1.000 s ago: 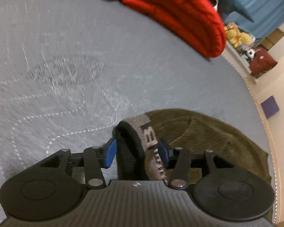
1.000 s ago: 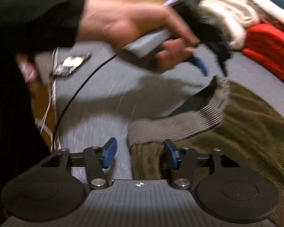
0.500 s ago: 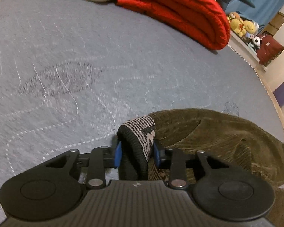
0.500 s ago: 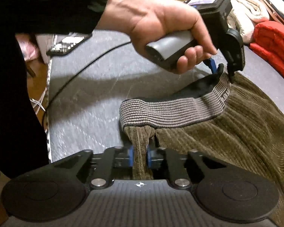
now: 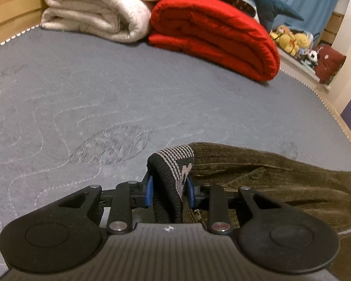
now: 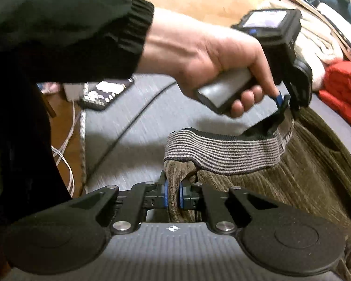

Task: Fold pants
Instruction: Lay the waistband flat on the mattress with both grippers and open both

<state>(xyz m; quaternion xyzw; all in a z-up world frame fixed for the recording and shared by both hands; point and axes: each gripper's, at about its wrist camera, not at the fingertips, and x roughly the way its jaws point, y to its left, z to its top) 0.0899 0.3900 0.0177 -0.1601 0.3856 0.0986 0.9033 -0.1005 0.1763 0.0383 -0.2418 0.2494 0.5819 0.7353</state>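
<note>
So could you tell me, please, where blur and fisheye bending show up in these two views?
Left wrist view: mostly sharp, mattress edge bowed by the lens, red blanket slightly soft. Right wrist view: motion smear on the grey mattress and phone; striped waistband fairly crisp.

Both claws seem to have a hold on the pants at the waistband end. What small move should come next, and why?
Probably lift both together. The left claw pinches the striped waistband and the right claw pinches the olive pants just below it, while the rest lies crumpled on the grey mattress.
</note>
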